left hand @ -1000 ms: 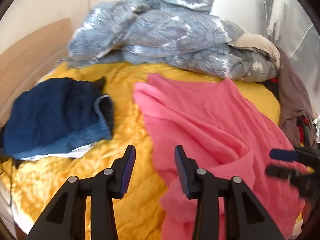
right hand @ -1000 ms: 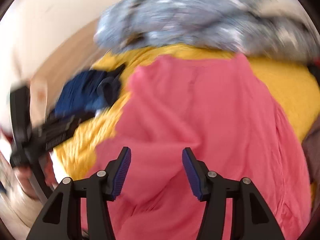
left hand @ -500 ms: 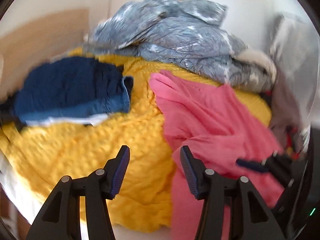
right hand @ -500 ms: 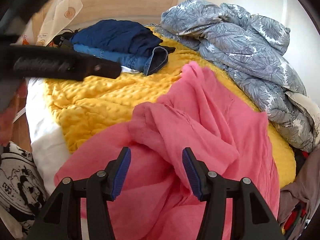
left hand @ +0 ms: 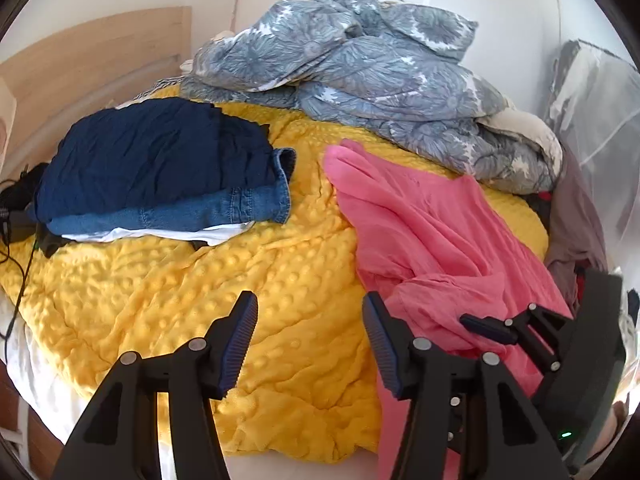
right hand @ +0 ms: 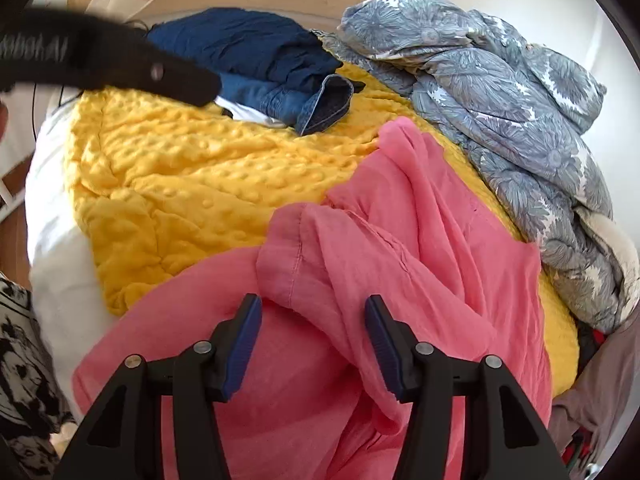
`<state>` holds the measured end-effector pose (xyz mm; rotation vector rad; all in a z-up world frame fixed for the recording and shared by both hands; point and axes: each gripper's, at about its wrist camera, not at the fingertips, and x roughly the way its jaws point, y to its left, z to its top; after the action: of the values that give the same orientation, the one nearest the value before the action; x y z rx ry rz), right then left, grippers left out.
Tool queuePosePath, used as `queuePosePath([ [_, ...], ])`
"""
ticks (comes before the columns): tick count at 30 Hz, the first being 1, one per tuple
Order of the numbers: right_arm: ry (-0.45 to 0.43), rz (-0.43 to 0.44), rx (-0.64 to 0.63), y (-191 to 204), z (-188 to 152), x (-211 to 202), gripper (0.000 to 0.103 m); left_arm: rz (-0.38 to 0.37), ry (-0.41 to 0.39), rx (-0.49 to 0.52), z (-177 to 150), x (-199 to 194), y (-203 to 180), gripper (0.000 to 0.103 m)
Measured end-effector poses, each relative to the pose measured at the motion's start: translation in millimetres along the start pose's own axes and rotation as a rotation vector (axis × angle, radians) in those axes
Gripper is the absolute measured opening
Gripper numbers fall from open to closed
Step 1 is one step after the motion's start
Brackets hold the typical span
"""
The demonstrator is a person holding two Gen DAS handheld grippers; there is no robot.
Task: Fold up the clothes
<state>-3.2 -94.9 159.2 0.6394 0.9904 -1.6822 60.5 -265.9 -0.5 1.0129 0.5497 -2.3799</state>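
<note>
Right wrist view: the right tool (right hand: 312, 336) hangs wide open, gripping nothing, over the crumpled pink garment (right hand: 400, 248) on the yellow blanket (right hand: 192, 168). The left tool (left hand: 308, 332) is wide open and empty above the blanket, the garment (left hand: 432, 232) just to its right. Folded clothes (left hand: 160, 168) are stacked well apart.

from my left view, the blanket (left hand: 248, 280) covers the bed and carries everything else. a stack of folded clothes (left hand: 160, 172) sits on it at the far left, near the headboard (left hand: 96, 60). the crumpled duvet (left hand: 368, 68) is heaped at the back, against the wall. the loose garment (left hand: 432, 232) lies on the right, running from just before the duvet down over the near edge. my left tool (left hand: 308, 340) hangs over the blanket just left of the garment; my right tool (right hand: 312, 340) hangs over the garment's near folds.
</note>
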Motion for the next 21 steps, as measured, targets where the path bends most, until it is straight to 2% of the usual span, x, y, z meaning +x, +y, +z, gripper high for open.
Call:
queuePosePath([
  [3, 0.017, -0.017, 0.016, -4, 1, 7, 0.054, -0.016, 0.004, 0.000, 0, 0, -1, 0.060],
  [4, 0.021, -0.008, 0.038, -8, 2, 9, 0.037, -0.017, 0.004, 0.004, 0, 0, -2, 0.060],
  [5, 0.021, 0.015, 0.071, -14, 2, 10, 0.010, -0.018, 0.005, 0.009, 0, 0, -2, 0.060],
  [6, 0.022, 0.051, 0.123, -23, 1, 11, 0.001, -0.016, 0.003, 0.014, -1, 0, -3, 0.061],
  [8, 0.012, 0.124, 0.248, -43, -1, 8, 0.001, -0.012, 0.000, 0.017, 0, -1, -3, 0.062],
  [11, -0.049, 0.218, 0.432, -74, -9, -6, 0.001, -0.011, 0.001, 0.010, 0, -1, 0, 0.062],
  [15, -0.207, 0.395, 0.696, -113, -31, -39, 0.001, -0.014, 0.009, 0.010, -1, 1, -1, 0.063],
  [18, -0.322, 0.482, 0.851, -136, -53, -63, 0.001, -0.017, 0.020, 0.028, -3, 3, -6, 0.064],
  [21, -0.394, 0.552, 0.987, -154, -76, -76, 0.001, -0.025, 0.044, 0.046, -5, 8, -12, 0.064],
])
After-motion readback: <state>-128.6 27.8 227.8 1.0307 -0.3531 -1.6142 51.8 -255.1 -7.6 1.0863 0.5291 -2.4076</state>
